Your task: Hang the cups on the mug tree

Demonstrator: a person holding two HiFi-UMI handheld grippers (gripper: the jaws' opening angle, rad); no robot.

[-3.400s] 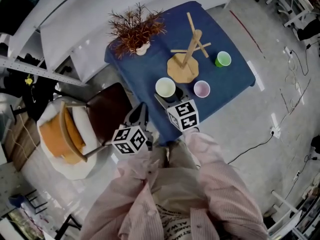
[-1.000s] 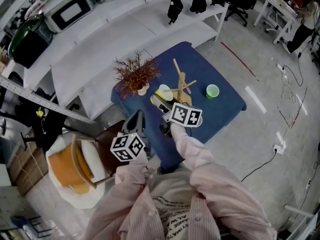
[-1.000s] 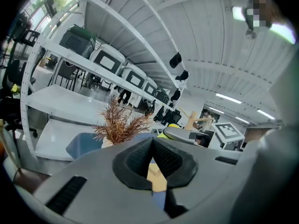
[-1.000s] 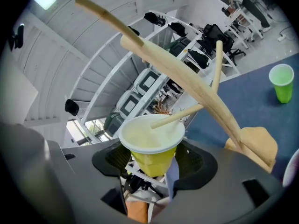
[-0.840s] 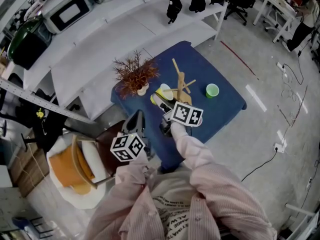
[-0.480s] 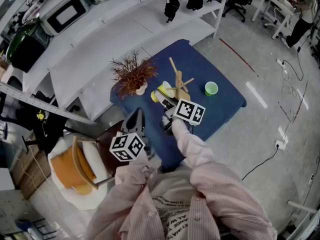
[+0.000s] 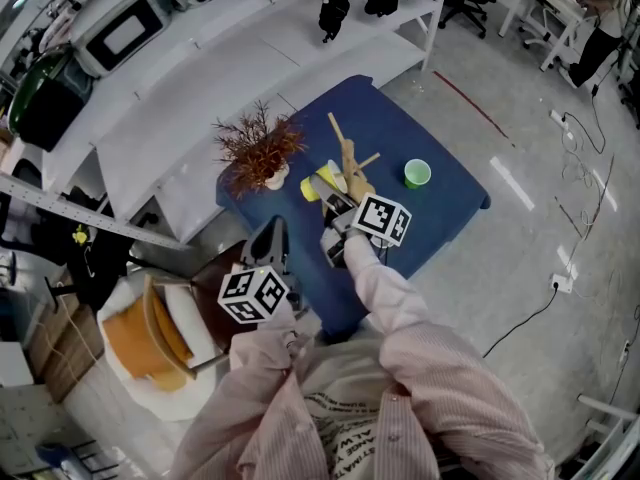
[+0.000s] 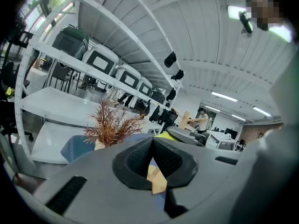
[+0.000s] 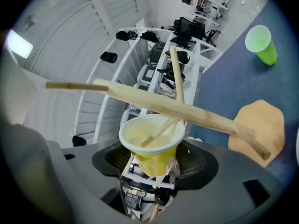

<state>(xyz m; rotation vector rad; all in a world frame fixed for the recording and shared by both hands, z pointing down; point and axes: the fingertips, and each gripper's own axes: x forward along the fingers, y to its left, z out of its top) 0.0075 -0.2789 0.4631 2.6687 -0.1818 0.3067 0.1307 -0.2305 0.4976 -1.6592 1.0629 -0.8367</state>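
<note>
My right gripper (image 9: 153, 164) is clamped on the yellow cup (image 9: 152, 141), mouth facing away from my jaws. The mug tree (image 9: 187, 111) is directly ahead, its trunk crossing the view just past the rim. One thin peg (image 9: 158, 132) pokes into the cup mouth, long axis running from the trunk toward my jaws. I judge the cup slides further along that peg next. My left gripper (image 8: 152, 160) is closed on nothing, held back, well apart from the tree. The green cup (image 9: 260, 43) stands far right on the blue cloth (image 9: 224, 85). White shelving is behind.
</note>
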